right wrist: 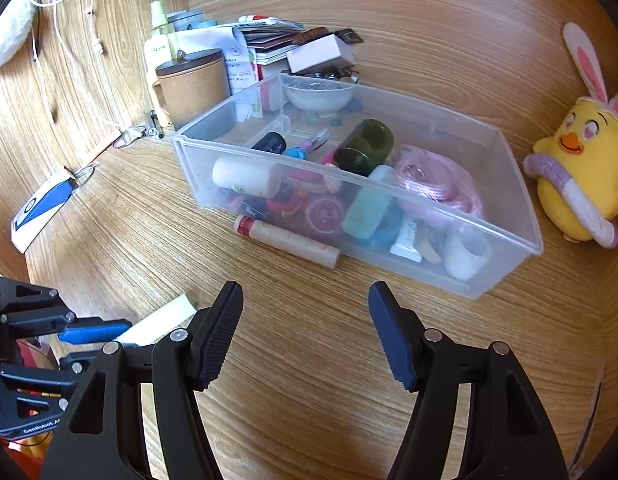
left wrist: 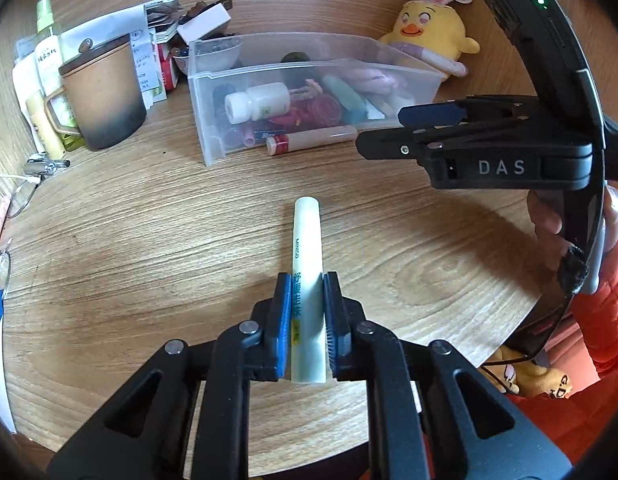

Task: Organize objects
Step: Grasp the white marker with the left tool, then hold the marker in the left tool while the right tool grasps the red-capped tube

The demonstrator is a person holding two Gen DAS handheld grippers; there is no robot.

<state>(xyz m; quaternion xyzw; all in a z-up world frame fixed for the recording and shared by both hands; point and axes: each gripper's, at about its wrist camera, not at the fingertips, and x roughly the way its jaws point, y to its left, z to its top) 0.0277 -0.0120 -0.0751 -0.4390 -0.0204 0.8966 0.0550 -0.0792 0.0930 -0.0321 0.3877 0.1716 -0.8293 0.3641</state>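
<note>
Left wrist view: left claw [left wrist: 305,288] clamps white tube [left wrist: 305,248].

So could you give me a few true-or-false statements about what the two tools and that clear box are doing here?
1. The left tool is clamped on a pale tube. True.
2. The right tool holds the beige tube. False: its jaws are spread wide and hold nothing; the beige tube lies on the table against the clear box.
3. The lidded brown mug stands outside the clear box. True.
4. The yellow chick toy sits inside the clear box. False: it sits on the table beside the box.
5. A white bottle lies on its side in the clear box. True.
</note>
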